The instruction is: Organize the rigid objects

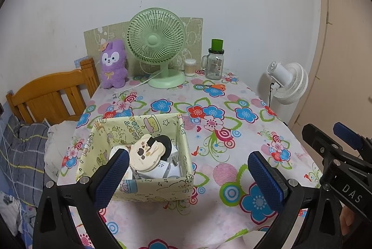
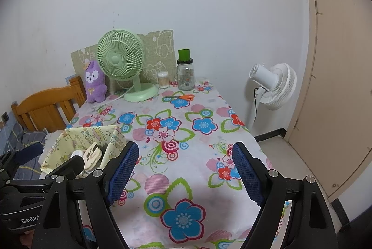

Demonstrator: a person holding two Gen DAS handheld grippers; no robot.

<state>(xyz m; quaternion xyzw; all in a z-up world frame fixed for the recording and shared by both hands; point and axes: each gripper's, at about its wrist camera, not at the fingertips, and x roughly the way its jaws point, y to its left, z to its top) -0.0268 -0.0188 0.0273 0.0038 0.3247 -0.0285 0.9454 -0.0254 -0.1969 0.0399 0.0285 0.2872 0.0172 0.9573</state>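
Observation:
A yellow cartoon-print box (image 1: 153, 188) stands on the flowered tablecloth near the table's front left. It holds a cream bear-shaped item (image 1: 145, 154), a black disc (image 1: 166, 142) and white chargers (image 1: 172, 167). My left gripper (image 1: 188, 175) is open and empty, held above the box's near side. My right gripper (image 2: 184, 173) is open and empty over bare cloth to the right of the box (image 2: 76, 136). The right gripper also shows at the right edge of the left wrist view (image 1: 344, 156).
At the table's back stand a purple plush (image 1: 114, 65), a green desk fan (image 1: 158, 46), a cotton swab tub (image 1: 190, 67), a glass jar with a green top (image 1: 215, 62) and orange scissors (image 1: 215, 86). A white floor fan (image 2: 272, 86) stands right; a wooden bed frame (image 1: 53, 95) left.

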